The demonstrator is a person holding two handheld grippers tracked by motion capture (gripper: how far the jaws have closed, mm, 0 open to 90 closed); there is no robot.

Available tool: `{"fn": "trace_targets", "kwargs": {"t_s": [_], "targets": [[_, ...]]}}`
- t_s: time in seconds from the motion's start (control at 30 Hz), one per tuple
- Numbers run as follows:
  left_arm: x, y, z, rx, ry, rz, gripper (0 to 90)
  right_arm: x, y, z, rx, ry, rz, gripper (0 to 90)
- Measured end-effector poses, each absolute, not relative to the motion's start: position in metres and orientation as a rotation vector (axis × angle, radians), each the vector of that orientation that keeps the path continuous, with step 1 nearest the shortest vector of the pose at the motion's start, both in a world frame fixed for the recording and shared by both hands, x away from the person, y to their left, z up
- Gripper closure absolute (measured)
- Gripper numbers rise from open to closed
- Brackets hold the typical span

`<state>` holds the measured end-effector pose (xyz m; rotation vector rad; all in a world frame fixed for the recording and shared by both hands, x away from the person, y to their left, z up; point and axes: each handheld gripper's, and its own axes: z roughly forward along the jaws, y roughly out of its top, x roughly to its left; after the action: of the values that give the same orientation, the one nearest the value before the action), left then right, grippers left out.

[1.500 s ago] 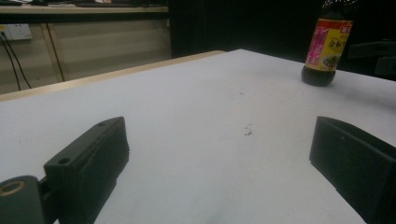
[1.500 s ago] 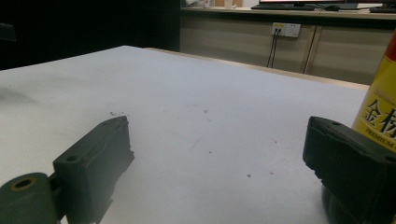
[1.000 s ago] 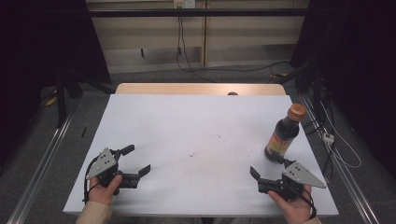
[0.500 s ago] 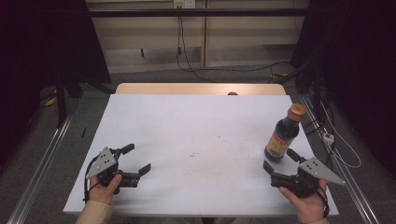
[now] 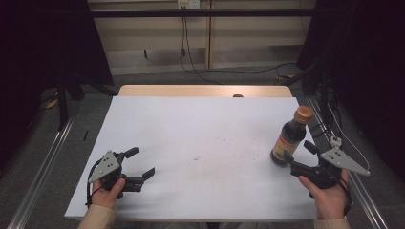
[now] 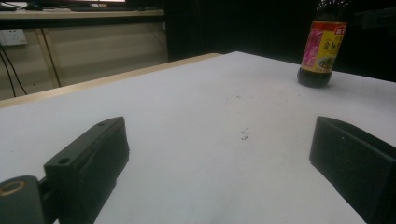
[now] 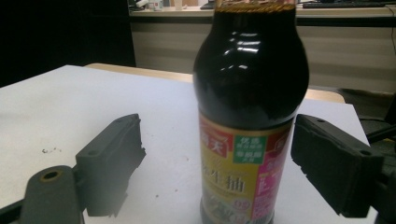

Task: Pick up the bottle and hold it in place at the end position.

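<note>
High view: a dark sauce bottle (image 5: 290,138) stands upright near the desk's (image 5: 200,124) right edge, at about four o'clock from the desk's middle, its long axis vertical and its brown cap (image 5: 303,114) on. The right gripper (image 5: 300,153) sits just below it at the near right corner, with the bottle at roughly eleven o'clock from the hand (image 5: 329,195). Its fingers have just been closing, yet they stand apart on either side of the bottle's base without pressing on it. The left gripper (image 5: 141,163) rests at the near left corner, its fingers spread with nothing between them, well apart from the bottle, so the right hand is plainly the nearer one.

Left gripper view: the two black fingers (image 6: 93,163) rise wide apart over bare white desk. The bottle stands far off at about one o'clock, upright, showing its yellow and pink label (image 6: 323,46).

Right gripper view: the bottle (image 7: 250,116) stands straight ahead at twelve o'clock, between the two fingers (image 7: 112,158). Clear gaps remain on both sides, so no grip is made yet. The glass is dark with sauce up into the shoulder, so the bottle looks nearly full. The coming move seems to turn on closing squarely across the label band while the bottle stays upright.
</note>
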<state>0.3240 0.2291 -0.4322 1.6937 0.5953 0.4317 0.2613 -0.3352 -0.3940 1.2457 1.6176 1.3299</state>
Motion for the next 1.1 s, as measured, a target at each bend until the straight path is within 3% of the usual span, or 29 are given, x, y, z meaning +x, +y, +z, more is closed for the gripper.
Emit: {"fn": "trace_targets", "kwargs": {"t_s": [1.1], "targets": [[0.325, 0.227, -0.435, 1.712, 0.598, 0.406, 4.6, 0.314, -0.331, -0.394, 1.289, 1.606, 1.255, 25.1]]}}
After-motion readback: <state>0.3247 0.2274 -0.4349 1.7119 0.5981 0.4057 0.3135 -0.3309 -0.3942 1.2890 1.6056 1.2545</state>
